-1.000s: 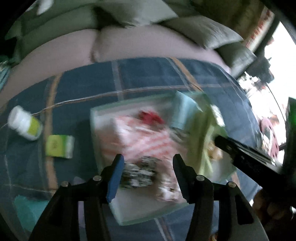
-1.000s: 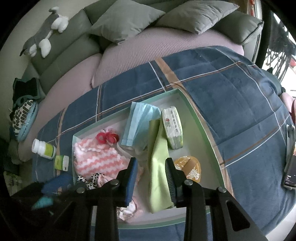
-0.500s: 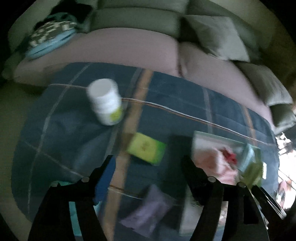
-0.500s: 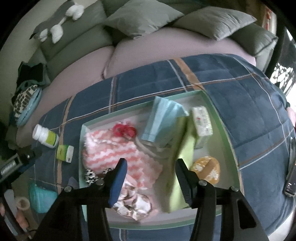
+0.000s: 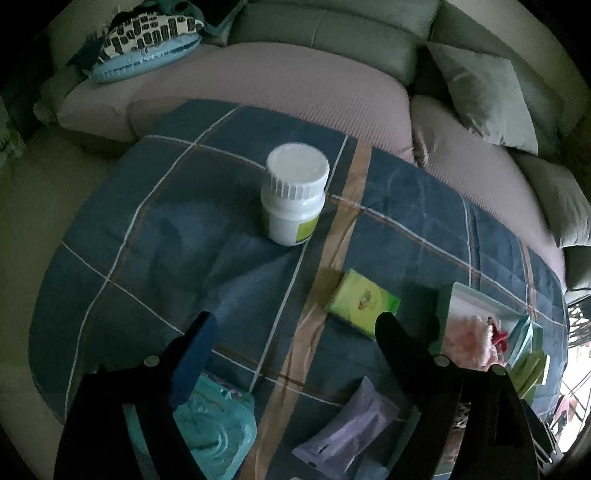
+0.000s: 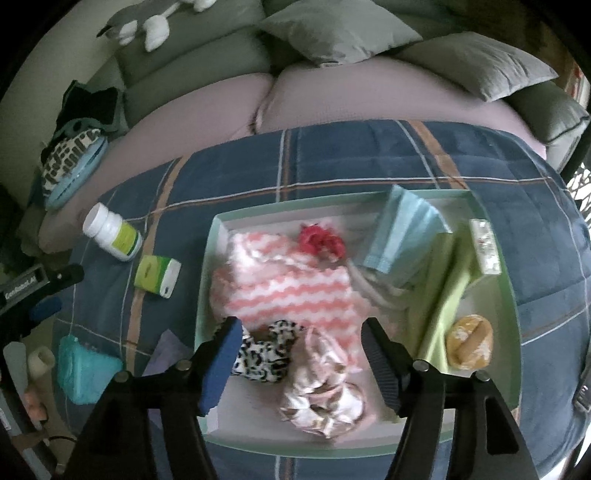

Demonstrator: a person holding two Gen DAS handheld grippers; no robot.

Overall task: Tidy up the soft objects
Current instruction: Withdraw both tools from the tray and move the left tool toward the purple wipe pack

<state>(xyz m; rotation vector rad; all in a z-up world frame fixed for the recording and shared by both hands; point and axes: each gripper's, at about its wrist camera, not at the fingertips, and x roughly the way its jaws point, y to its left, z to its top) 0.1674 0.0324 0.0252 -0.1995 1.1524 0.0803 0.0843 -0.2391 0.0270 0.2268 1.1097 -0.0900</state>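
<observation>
A pale green tray (image 6: 207,280) on the blue plaid blanket holds a pink zigzag cloth (image 6: 284,288), a red scrunchie (image 6: 319,242), a leopard scrunchie (image 6: 264,350), a satin scrunchie (image 6: 321,398), a blue face mask (image 6: 404,236), a green cloth (image 6: 443,291), a tissue pack (image 6: 485,247) and an orange pouch (image 6: 469,347). My right gripper (image 6: 301,356) is open and empty above the tray's near side. My left gripper (image 5: 295,347) is open and empty over the blanket. Near it lie a teal cloth (image 5: 214,432), a purple packet (image 5: 347,428) and a green box (image 5: 364,302).
A white pill bottle (image 5: 293,194) lies on the blanket (image 5: 166,240) beyond the left gripper; it also shows in the right wrist view (image 6: 110,232). Grey cushions (image 6: 332,29) and a patterned blue bag (image 5: 144,40) sit on the pink sofa behind. The left gripper (image 6: 40,291) shows at the left edge.
My left gripper has swung left, off the tray, to the blanket by the bottle and green box. My right gripper has opened wider and shifted left over the tray's scrunchies.
</observation>
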